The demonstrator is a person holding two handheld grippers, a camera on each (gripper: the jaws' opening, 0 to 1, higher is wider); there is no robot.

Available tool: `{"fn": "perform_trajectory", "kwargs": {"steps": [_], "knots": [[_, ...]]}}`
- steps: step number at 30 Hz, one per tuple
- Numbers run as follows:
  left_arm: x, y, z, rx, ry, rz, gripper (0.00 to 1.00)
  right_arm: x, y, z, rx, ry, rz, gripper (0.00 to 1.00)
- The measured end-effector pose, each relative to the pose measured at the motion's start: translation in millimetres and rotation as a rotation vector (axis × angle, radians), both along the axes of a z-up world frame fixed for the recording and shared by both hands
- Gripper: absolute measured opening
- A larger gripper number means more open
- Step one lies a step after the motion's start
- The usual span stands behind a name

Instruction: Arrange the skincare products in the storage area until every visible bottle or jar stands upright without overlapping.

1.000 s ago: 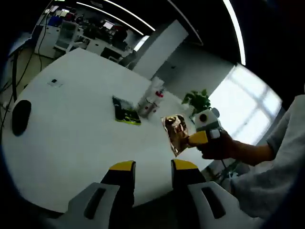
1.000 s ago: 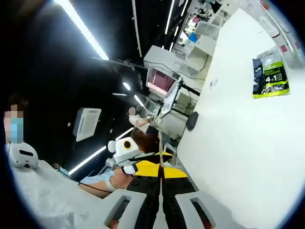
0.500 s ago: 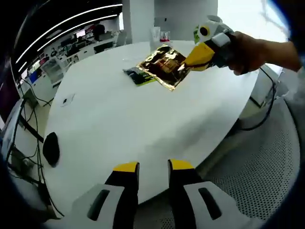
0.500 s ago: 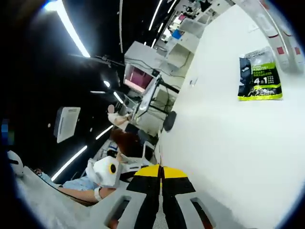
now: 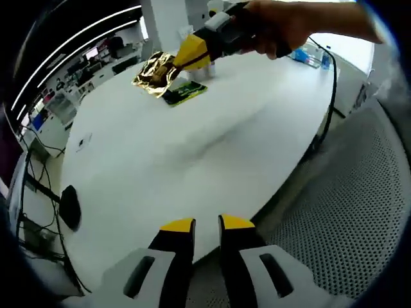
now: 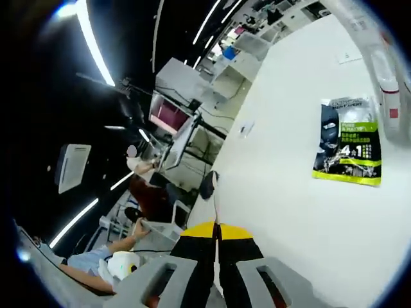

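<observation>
Nearest you in the left gripper view, your left gripper (image 5: pixel 205 224) hangs off the edge of the white worktop (image 5: pixel 160 167). Its yellow-tipped fingers (image 5: pixel 178 226) are parted by a narrow gap with nothing between them, so that hand is doing no work on the products.

Farther across the worktop, your right gripper (image 5: pixel 192 52) reaches in from above, its fingers clenched on a crinkled gold foil sachet (image 5: pixel 154 70) held just over the far side. In the right gripper view that gripper (image 6: pixel 216 229) shows its fingers (image 6: pixel 199 231) pressed flat together, and the thin edge of the sachet (image 6: pixel 216 208) rises from the seam.

Directly beyond the sachet lies a green-and-black sachet marked "4 in 1" (image 6: pixel 347 149), flat on the worktop. At the far edge, just past it, stand clear bottles with pink bands (image 6: pixel 385 80). They look upright, though the fisheye bends them hard at the rim and you cannot be sure how many there are.

As for progress, judge it early to middling. The bottles at the back seem to stand already. The gold sachet is in the air and needs a clear spot, not on top of the green sachet. That one lies flat, and nothing yet suggests a final tidy row.
</observation>
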State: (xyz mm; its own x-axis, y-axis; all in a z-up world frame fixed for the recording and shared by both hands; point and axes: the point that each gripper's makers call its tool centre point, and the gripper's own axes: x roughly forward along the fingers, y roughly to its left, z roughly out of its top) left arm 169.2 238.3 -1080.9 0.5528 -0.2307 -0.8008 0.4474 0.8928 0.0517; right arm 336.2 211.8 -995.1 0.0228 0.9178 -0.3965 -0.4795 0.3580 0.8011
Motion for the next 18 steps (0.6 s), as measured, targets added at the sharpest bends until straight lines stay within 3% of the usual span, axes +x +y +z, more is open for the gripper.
{"fn": "perform_trajectory", "kwargs": {"steps": [2,9,18], "knots": [[-3.4,1,-3.9,0.031,0.015,-0.025,0.06,14,8,-2.3,0.003,0.008,-0.038,0.0],[-3.1,4,-4.0,0.009,0.022,0.005,0.03,53,33,-16.0,-0.039,0.007,-0.128,0.0],[-3.4,6,-5.5,-0.002,0.028,0.025,0.03,86,52,-24.1,-0.064,0.01,-0.19,0.0]]}}
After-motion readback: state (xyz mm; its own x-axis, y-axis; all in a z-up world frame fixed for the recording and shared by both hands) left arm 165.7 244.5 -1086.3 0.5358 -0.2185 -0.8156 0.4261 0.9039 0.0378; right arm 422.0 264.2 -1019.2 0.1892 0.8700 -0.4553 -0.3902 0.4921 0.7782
